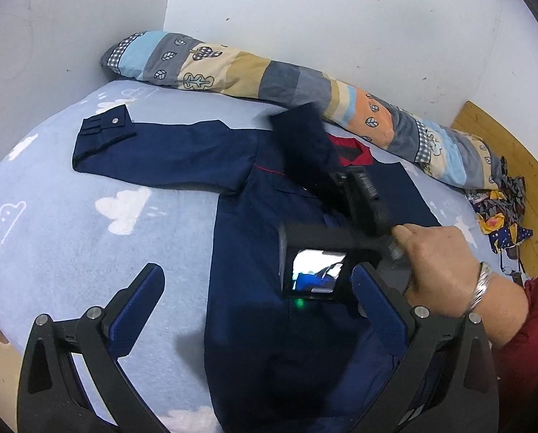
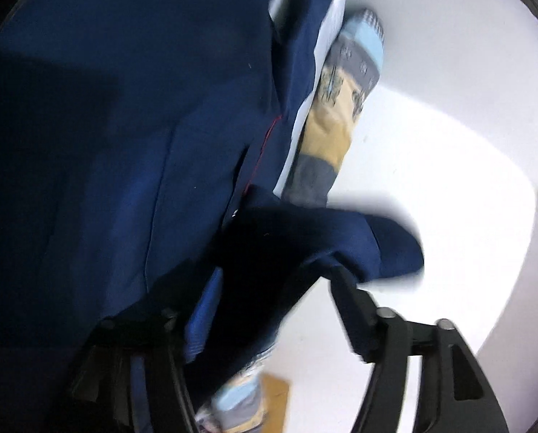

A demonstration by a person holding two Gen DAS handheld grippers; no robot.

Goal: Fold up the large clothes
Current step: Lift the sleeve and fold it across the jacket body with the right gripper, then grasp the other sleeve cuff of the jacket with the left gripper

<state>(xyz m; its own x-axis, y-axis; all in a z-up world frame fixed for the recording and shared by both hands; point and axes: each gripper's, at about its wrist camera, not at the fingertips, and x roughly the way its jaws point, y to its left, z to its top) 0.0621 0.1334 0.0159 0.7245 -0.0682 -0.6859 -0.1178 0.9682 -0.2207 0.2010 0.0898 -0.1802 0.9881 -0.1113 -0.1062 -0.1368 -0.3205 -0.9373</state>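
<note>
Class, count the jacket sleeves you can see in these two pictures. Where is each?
2: one sleeve lies flat, stretched left across the bedsheet; the other sleeve hangs between the right gripper jaws.

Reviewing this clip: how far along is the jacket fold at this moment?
Early. Done: the navy jacket lies spread on the cloud-print bedsheet. In hand: the right gripper, jaws apart, has one sleeve between them over the chest, pads apparently not pressing. Left: the other sleeve lies stretched out, body unfolded; the left gripper hovers open.

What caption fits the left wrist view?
Right gripper brings a sleeve over a navy shirt spread on the bed.
</note>
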